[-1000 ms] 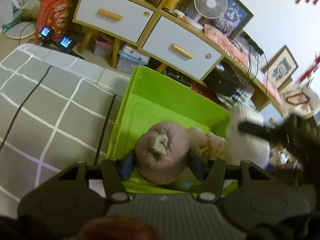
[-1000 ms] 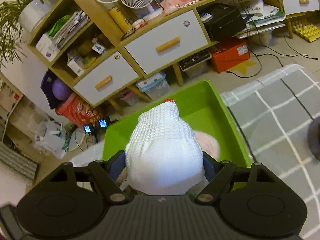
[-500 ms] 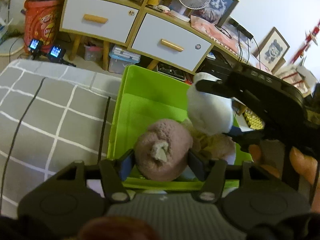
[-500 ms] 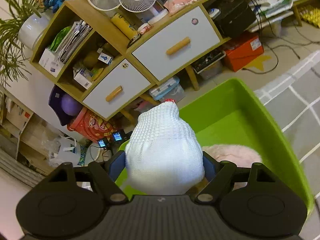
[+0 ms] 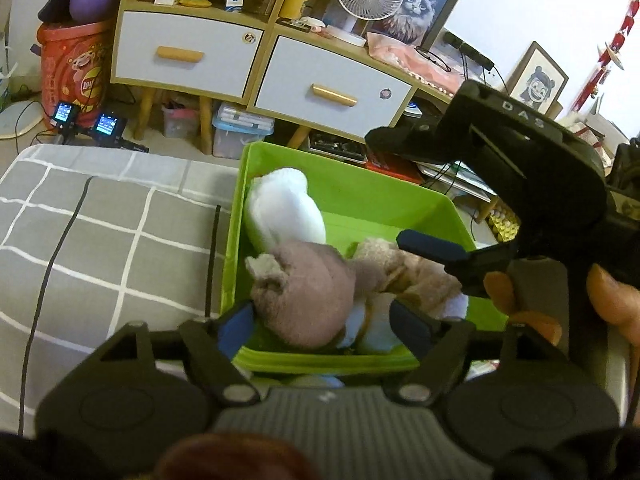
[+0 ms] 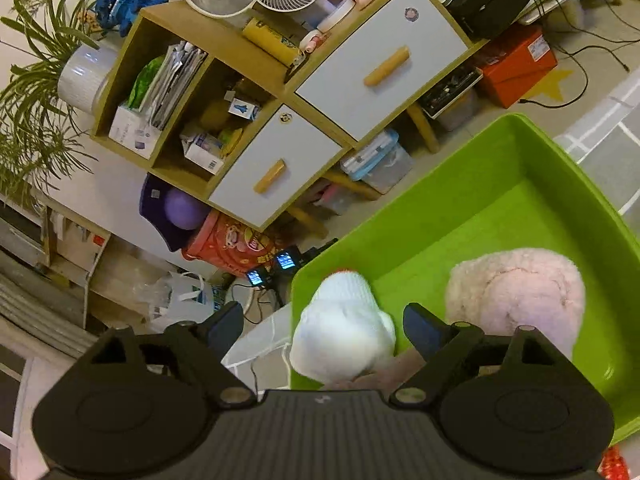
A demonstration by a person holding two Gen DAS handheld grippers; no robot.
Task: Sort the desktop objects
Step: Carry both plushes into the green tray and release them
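now both my hand-held grippers, left (image 5: 322, 326) and right (image 6: 322, 324), have just been opening, jaws apart over the green plastic bin (image 5: 356, 196); white knitted sock ball (image 6: 340, 336) and brown fuzzy sock ball (image 5: 308, 292) lie loose inside.

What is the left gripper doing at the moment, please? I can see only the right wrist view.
Observer: The left gripper is over the near end of the green bin. Its jaws have just been opening, and a brown sock bundle lies between them, with the pads not pressing it.
Operator: Thank you. Is anything lying beside that bundle?
Observer: Yes, a beige fluffy bundle rests against it.
Operator: Is my white bundle free of my fingers?
Observer: Yes. The right gripper has just been opening its jaws, and the white bundle lies inside the bin against the wall next to the grey checked cloth, apart from both fingers.
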